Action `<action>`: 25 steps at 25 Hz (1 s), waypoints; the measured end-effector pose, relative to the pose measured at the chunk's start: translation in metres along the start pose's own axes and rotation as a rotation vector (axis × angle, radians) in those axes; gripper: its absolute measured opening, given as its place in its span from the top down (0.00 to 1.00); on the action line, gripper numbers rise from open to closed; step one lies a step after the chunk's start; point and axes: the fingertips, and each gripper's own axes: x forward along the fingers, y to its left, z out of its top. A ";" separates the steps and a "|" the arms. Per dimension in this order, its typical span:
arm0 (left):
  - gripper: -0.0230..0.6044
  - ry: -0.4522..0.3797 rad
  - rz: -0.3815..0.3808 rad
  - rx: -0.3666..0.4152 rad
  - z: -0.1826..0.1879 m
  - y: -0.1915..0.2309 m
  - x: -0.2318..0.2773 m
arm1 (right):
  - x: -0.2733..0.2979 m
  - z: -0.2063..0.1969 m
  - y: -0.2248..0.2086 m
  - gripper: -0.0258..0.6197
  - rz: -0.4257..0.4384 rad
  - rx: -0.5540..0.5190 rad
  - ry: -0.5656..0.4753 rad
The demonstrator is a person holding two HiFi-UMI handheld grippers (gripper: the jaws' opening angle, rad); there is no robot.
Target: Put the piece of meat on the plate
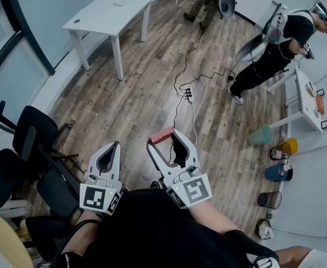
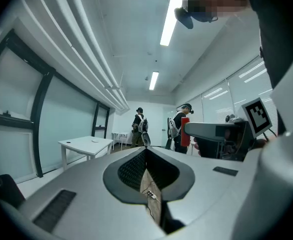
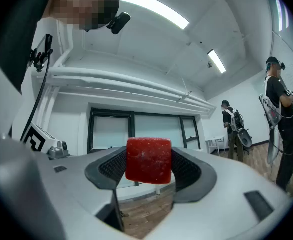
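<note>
Head view has both tools held up in front of me over the wooden floor (image 1: 135, 105), side by side and pointing toward the far end of the room. My right tool (image 1: 166, 137) is clamped on the piece of meat (image 1: 160, 135), a red block pinched at the very tips with the jaws spread wide to take it. In the right gripper view the block sits squarely between the two dark pads, touching both, with windows and ceiling lights behind it. My left tool (image 1: 116, 145) is just to the left of the right one. Its jaws are pressed together with nothing between them, and the left gripper view shows the same closed seam, with the red block visible off to the right on the other tool.

The meat is in the air, well apart from any furniture. A white tabletop (image 1: 110, 10) stands far left with a small round thing (image 1: 120, 2) on it; I cannot tell whether that is a plate. Black chairs (image 1: 35, 133) are near left. A power strip (image 1: 189, 95) lies on the floor ahead. A row of buckets (image 1: 279, 173) lines the right wall, and a person (image 1: 275, 49) stands far right.
</note>
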 end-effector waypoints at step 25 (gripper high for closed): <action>0.96 0.029 0.048 -0.014 -0.019 -0.049 0.019 | -0.028 -0.003 -0.044 0.53 0.059 0.031 0.000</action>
